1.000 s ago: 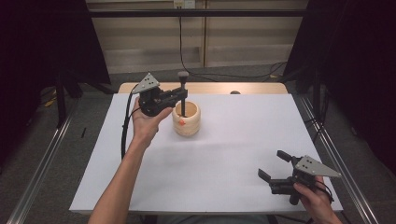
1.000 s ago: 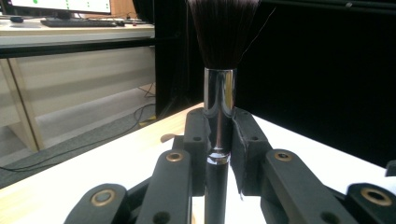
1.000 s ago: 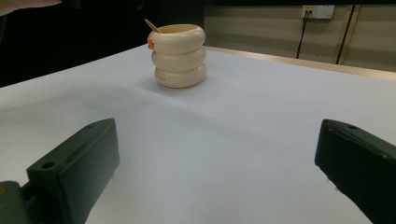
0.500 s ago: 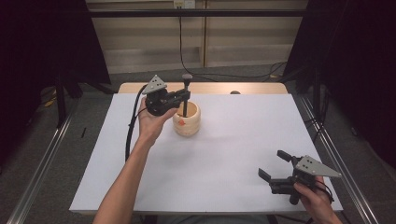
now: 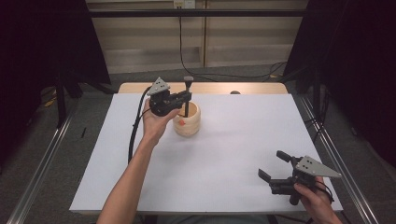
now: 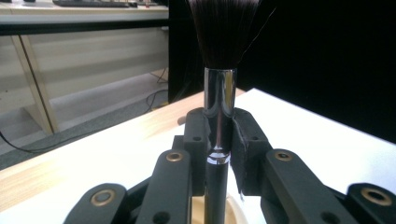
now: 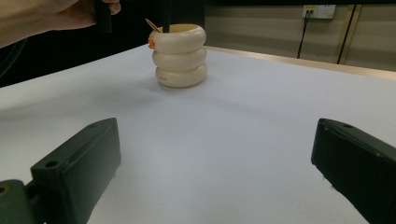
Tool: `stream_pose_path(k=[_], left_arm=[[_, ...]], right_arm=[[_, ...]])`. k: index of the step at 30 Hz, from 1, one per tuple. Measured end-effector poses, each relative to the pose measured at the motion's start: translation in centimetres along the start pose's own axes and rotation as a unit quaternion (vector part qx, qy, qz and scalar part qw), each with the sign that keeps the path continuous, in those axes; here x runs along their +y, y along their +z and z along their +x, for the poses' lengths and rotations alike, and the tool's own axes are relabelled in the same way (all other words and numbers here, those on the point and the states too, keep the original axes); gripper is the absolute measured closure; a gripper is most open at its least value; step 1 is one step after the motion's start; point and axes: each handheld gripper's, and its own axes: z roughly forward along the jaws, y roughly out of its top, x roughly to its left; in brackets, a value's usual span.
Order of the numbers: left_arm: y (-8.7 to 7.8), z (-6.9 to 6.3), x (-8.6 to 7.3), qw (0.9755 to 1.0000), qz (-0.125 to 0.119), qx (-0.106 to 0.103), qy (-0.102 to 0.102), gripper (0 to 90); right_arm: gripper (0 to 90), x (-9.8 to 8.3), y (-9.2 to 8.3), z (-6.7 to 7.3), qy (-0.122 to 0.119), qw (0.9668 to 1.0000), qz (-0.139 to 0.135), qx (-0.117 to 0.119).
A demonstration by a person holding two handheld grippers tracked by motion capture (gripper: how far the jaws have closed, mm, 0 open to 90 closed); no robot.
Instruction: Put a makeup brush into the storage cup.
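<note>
My left gripper [image 5: 185,97] is shut on a black makeup brush [image 5: 187,93] held upright, bristles on top. The brush's lower end dips into a cream ribbed cup [image 5: 189,127] on the white sheet. In the left gripper view both jaws clamp the chrome ferrule of the brush [image 6: 219,93], with the cup's rim [image 6: 234,211] just below. My right gripper [image 5: 273,165] rests open and holds nothing near the sheet's front right corner. The right gripper view looks between its wide-apart jaws at the cup [image 7: 181,56], which has an orange bit at its rim.
The white sheet [image 5: 233,154] covers the table, with a wooden strip [image 5: 261,88] showing at its far edge. The left gripper's cable [image 5: 134,130] hangs beside the forearm. Metal rails run along both sides of the table.
My left gripper has shifted slightly right and down, lowering the brush further into the cup. The right gripper has stayed put.
</note>
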Motion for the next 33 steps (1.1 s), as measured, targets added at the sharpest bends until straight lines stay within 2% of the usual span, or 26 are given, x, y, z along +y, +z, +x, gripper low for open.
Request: stream_pose_path(k=[6,7,16,20,33], left_arm=[[0.4,0.1,-0.8,1.0,0.004,0.006,-0.004,78.0],[0.5,0.2,-1.1,1.0,0.004,0.001,-0.008,78.0],[0.7,0.3,-2.2,0.9998,0.006,0.001,-0.021,77.8],[0.8,0.2,-2.3,0.9998,0.011,0.001,-0.014,77.8],[1.2,0.1,-3.6,0.9994,0.028,0.001,-0.019,77.0]], right_arm=[[1.1,0.0,0.0,0.0,-0.001,1.0,0.001,0.001],[1.0,0.0,0.0,0.0,0.0,1.0,0.001,0.0],[0.9,-0.1,0.1,0.1,-0.002,1.0,0.006,0.004],[1.1,-0.1,0.2,0.1,-0.003,0.9999,0.007,0.008],[1.1,-0.1,0.2,0.2,-0.004,0.9999,0.008,0.009]])
